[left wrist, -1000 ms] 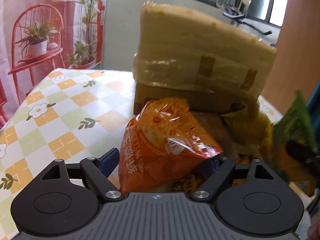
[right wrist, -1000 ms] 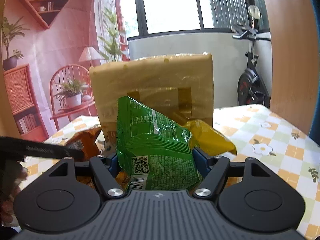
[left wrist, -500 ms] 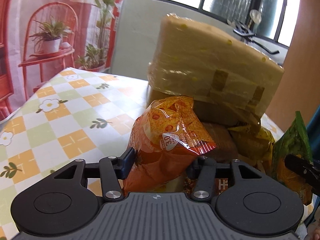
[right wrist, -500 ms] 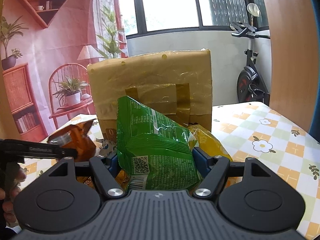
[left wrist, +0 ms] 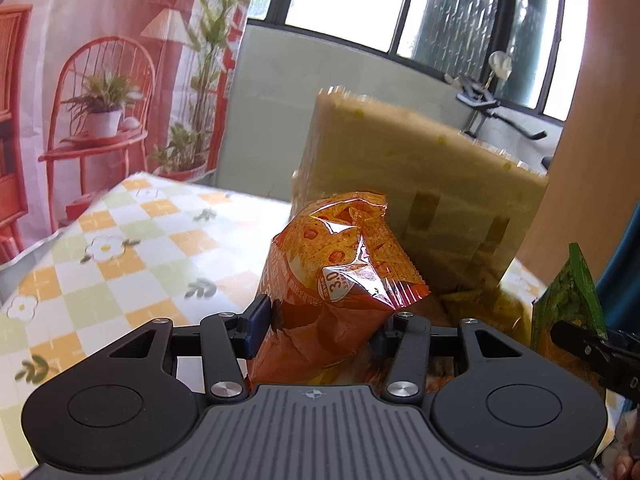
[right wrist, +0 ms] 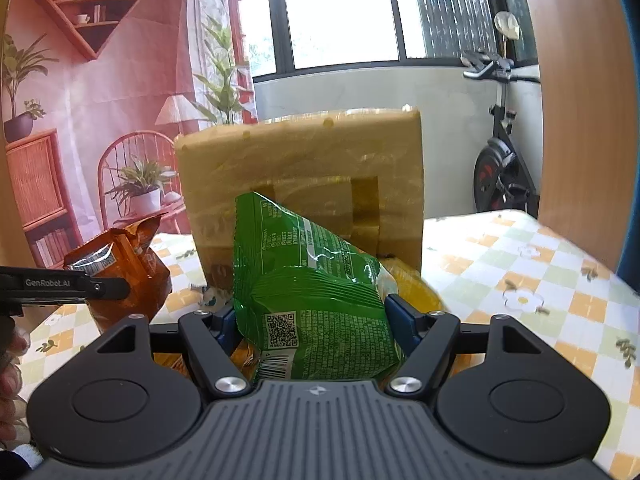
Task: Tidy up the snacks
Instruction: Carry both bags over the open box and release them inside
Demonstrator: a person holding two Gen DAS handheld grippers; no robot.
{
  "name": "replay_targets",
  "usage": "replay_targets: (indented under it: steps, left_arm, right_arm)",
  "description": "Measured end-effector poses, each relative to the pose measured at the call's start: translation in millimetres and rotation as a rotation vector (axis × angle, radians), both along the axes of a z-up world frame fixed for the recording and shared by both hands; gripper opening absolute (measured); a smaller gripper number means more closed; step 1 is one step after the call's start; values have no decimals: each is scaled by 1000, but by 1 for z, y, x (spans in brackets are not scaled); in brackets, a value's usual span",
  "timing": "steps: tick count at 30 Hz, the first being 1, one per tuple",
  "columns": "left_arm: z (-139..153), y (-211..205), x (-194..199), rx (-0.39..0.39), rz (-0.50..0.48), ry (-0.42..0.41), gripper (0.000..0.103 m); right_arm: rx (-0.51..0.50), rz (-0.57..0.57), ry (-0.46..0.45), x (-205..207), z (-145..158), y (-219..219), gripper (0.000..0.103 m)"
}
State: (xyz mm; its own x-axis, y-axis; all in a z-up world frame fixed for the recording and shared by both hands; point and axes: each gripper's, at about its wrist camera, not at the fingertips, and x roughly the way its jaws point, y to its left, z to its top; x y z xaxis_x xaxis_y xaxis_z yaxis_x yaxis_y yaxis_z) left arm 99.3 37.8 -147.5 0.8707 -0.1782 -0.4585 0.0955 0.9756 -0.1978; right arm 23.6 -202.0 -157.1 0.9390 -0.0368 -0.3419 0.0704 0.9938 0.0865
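My left gripper point(left wrist: 322, 326) has just squeezed onto the orange bag point(left wrist: 340, 276). My right gripper point(right wrist: 314, 322) grips the green bag point(right wrist: 312, 292). A big box point(right wrist: 300, 184) stands just past both.

Desk under a checked orange, green and white flower-print cloth point(right wrist: 520, 280). Black exercise bike point(right wrist: 496, 168) by the window. Red-toned printed backdrop point(left wrist: 100, 80) at left.

A taped box point(right wrist: 300, 184) stands far on the worktop point(right wrist: 520, 280). Before it sit two snack bags: one point(right wrist: 312, 300) at centre, another point(right wrist: 124, 264) to its left.
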Motion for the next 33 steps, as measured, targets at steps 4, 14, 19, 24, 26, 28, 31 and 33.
replay_targets:
  steps: [4,14,19,24,26,28,31,33]
  left_arm:
    - [22,1,2,19,-28,-54,52]
    - [83,-10,22,25,-91,-201,52]
    - [109,-23,46,31,-133,-230,52]
    - [121,-33,78,7,-185,-217,52]
    - [120,-38,95,2,-205,-198,52]
    - [120,-43,113,1,-213,-178,52]
    - [117,-46,137,-18,-219,-144,52]
    - [114,-50,152,-20,-223,-126,53]
  right_arm:
    - [-18,-4,-65,3,18,-6,73]
    - [-20,17,-195,41,72,-26,73]
    - [-6,22,-252,66,101,-39,73]
    - [-13,39,-263,98,125,-50,73]
    - [-24,52,-255,113,132,-52,73]
    - [-46,67,-247,129,136,-52,73]
    - [-45,88,-221,156,140,-52,73]
    - [-39,99,-211,172,140,-53,73]
